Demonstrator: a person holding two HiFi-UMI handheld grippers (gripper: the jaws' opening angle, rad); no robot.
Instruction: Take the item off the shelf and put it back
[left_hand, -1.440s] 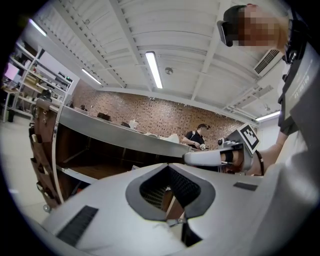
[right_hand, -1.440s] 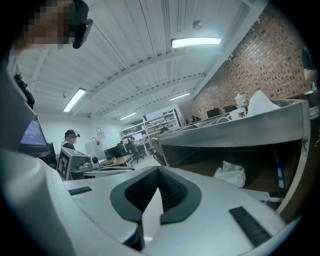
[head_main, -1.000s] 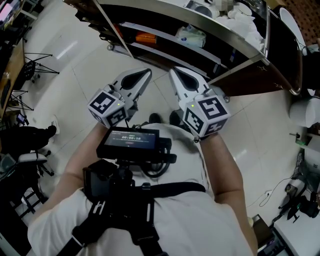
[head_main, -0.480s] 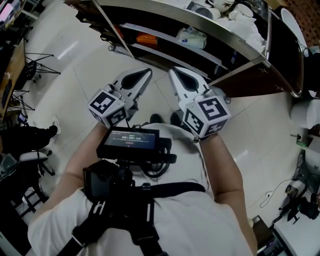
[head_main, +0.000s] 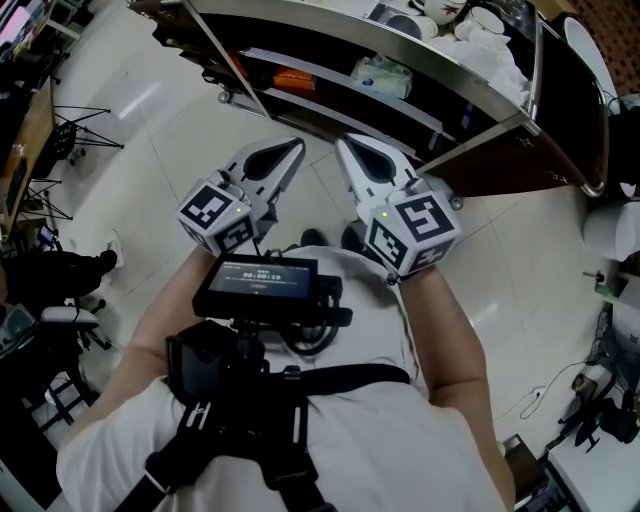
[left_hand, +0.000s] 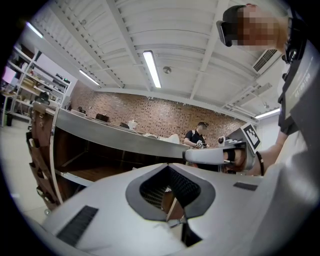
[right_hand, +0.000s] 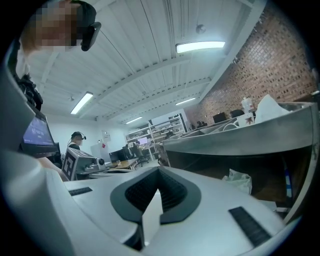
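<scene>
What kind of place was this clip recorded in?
Likely an indoor lab or workshop: a brick wall, a steel shelf unit standing on a tiled floor, and desks with monitors further back.

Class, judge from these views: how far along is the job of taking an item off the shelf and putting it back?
Done: nothing that shows. In hand: nothing; the left gripper and right gripper are both shut and empty, held short of the steel shelf unit. Left: apparently everything, since the white plastic packet and the orange item lie on the lower shelf.
</scene>
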